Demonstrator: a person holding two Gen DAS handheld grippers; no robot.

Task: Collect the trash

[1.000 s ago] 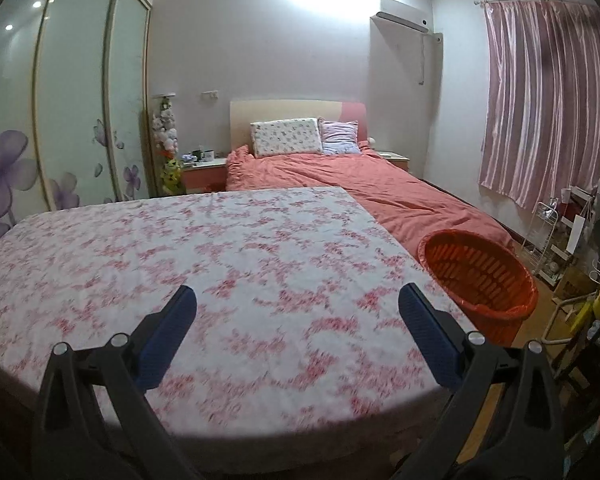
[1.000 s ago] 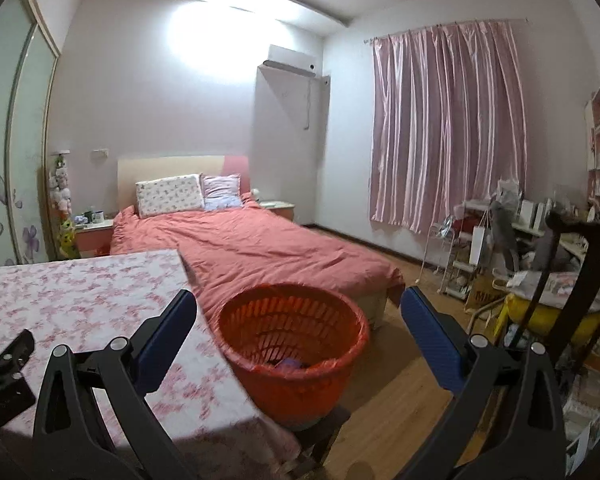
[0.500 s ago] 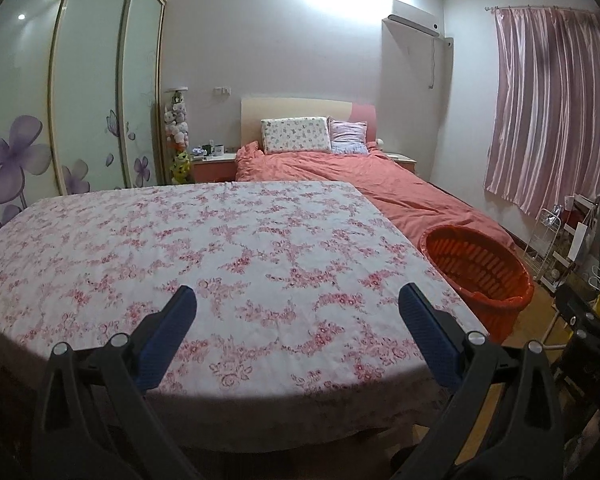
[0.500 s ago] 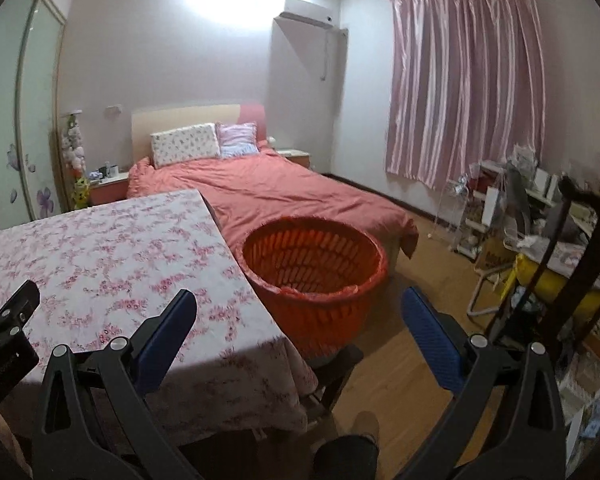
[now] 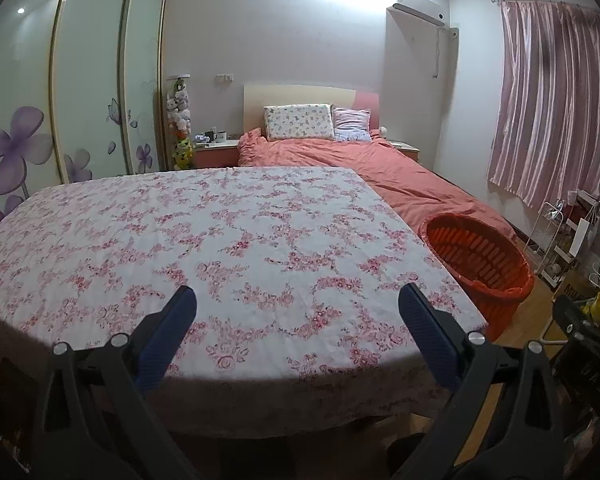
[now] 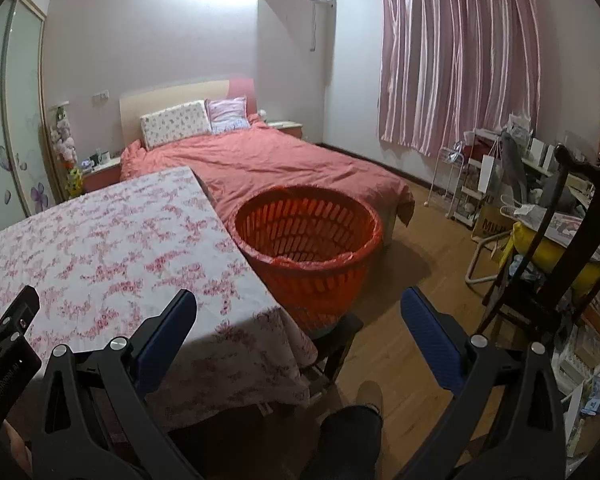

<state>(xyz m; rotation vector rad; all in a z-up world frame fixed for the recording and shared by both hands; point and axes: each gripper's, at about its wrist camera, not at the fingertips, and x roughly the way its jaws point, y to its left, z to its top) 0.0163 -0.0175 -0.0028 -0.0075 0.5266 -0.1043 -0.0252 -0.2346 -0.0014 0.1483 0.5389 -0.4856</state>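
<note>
Both your grippers are empty, jaws spread wide: left gripper (image 5: 296,308) over the near edge of the desk (image 5: 236,240), right gripper (image 6: 298,312) off its right corner. No trash shows anywhere on the floral cloth. The only task thing in view is the orange basket (image 6: 324,276), just beside the desk's right edge, raised on a dark stand; its contents are hidden. It looks like light, slotted plastic with a thin liner (image 6: 364,252) over the rim. If you move it, pinch the stiff rim, not the liner; that film will likely slip or tear.
</note>
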